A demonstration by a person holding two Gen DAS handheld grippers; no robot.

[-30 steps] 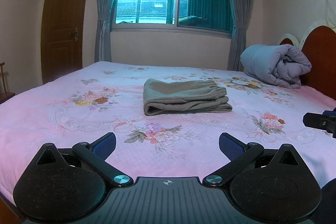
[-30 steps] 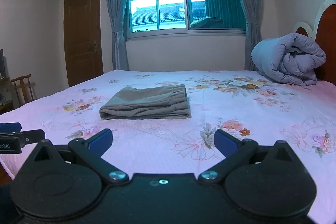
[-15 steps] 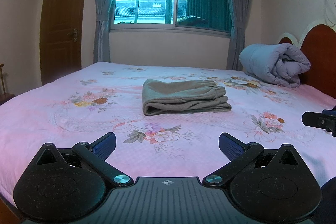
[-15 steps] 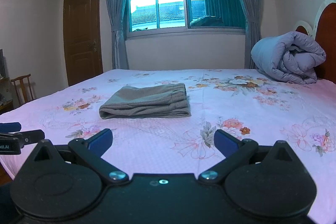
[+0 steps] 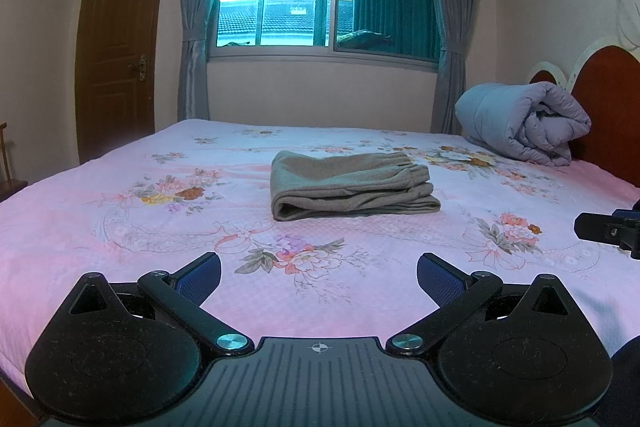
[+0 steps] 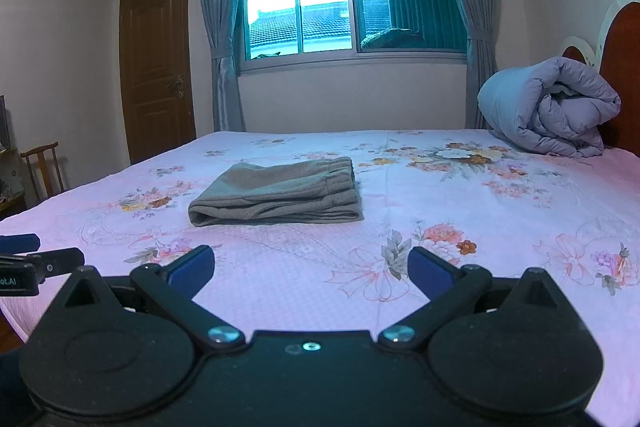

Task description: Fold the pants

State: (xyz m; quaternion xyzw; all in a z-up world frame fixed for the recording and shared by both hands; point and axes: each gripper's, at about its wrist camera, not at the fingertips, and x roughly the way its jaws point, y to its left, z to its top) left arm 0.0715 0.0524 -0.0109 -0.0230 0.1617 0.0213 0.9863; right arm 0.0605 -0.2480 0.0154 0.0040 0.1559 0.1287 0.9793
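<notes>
Matt grey knit-cloth pants [image 5: 352, 187], smooth floral cotton-like bedsheet [image 5: 120, 227], puffy quilted duvet [image 5: 524, 123], glossy wooden door [image 5: 120, 47]

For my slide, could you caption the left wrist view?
Open left gripper faces folded grey pants on a floral bed.

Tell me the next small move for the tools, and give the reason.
Probably none beyond holding both tools back. The pants already lie in a compact folded stack on the bed, and the left tool and right tool are open, empty and well short of them.
</notes>
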